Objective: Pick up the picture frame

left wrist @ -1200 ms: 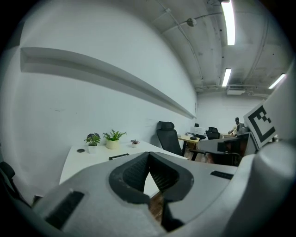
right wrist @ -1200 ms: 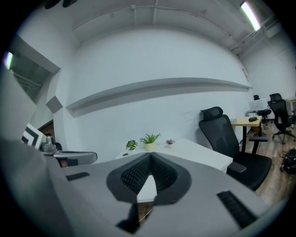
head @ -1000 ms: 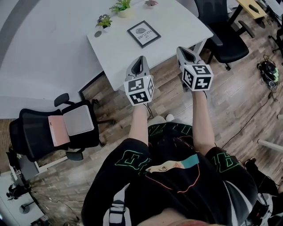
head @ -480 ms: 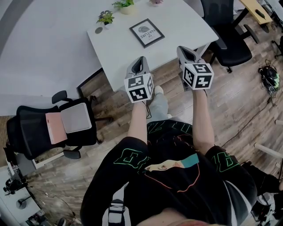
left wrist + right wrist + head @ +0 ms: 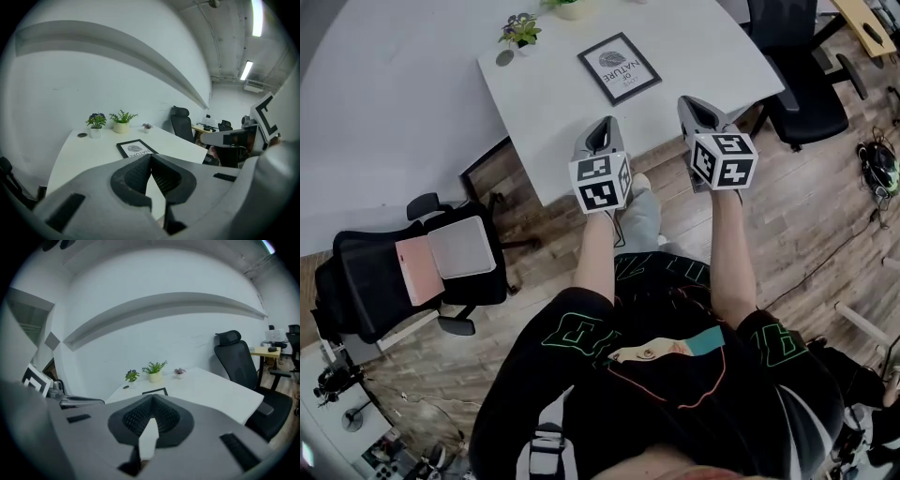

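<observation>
A black picture frame (image 5: 619, 67) with a white print lies flat on the white table (image 5: 553, 122); it also shows in the left gripper view (image 5: 136, 148) and partly in the right gripper view (image 5: 155, 391). My left gripper (image 5: 601, 132) is shut and empty, its tip over the table's near edge, short of the frame. My right gripper (image 5: 695, 107) is shut and empty too, level with the left, to the right of the frame. In both gripper views the jaws meet with nothing between them, at the left gripper (image 5: 150, 161) and the right gripper (image 5: 152, 401).
Small potted plants (image 5: 520, 30) and a dark round disc (image 5: 504, 58) stand at the table's back. A black office chair (image 5: 811, 80) sits right of the table. Another chair (image 5: 403, 272) at the left holds a laptop and a pink book. The floor is wood.
Both grippers have advanced toward the table and sunk a little; the table and frame now lie closer beneath them. Both jaws stay shut.
</observation>
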`<state>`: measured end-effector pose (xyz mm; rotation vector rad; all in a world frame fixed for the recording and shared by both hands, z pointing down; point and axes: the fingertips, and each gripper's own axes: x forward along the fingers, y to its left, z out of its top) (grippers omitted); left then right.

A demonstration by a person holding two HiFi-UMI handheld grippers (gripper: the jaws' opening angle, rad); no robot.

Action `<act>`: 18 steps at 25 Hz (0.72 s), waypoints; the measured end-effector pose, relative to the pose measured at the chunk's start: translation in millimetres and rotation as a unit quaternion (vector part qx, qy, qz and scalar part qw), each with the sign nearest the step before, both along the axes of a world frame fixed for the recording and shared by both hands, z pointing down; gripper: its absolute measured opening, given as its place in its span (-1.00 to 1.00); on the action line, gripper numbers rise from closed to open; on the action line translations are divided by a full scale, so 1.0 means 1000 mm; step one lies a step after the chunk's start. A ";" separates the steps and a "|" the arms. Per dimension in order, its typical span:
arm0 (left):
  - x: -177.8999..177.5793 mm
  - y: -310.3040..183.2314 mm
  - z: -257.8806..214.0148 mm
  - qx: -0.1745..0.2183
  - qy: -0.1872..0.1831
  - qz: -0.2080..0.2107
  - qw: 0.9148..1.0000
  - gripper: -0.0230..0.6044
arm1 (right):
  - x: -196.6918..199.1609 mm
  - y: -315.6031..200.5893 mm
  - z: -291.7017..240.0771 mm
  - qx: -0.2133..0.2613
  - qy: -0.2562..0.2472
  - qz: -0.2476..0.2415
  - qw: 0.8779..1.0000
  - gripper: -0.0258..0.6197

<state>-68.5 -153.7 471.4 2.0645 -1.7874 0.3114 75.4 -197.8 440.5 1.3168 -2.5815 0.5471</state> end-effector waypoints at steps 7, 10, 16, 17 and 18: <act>-0.015 -0.032 0.036 -0.041 -0.006 -0.014 0.999 -0.90 | -0.018 -0.033 0.040 -0.042 0.003 -0.012 0.999 -0.91; -0.020 -0.047 0.045 -0.051 -0.003 -0.022 0.998 -0.90 | -0.024 -0.048 0.051 -0.054 0.006 -0.018 0.998 -0.91; -0.030 -0.072 0.060 -0.073 -0.008 -0.031 0.997 -0.90 | -0.038 -0.079 0.068 -0.073 0.007 -0.025 0.997 -0.91; -0.033 -0.076 0.064 -0.077 -0.007 -0.033 0.996 -0.90 | -0.041 -0.082 0.071 -0.076 0.008 -0.027 0.997 -0.91; -0.036 -0.079 0.067 -0.081 -0.006 -0.036 0.996 -0.90 | -0.045 -0.086 0.074 -0.079 0.010 -0.029 0.996 -0.91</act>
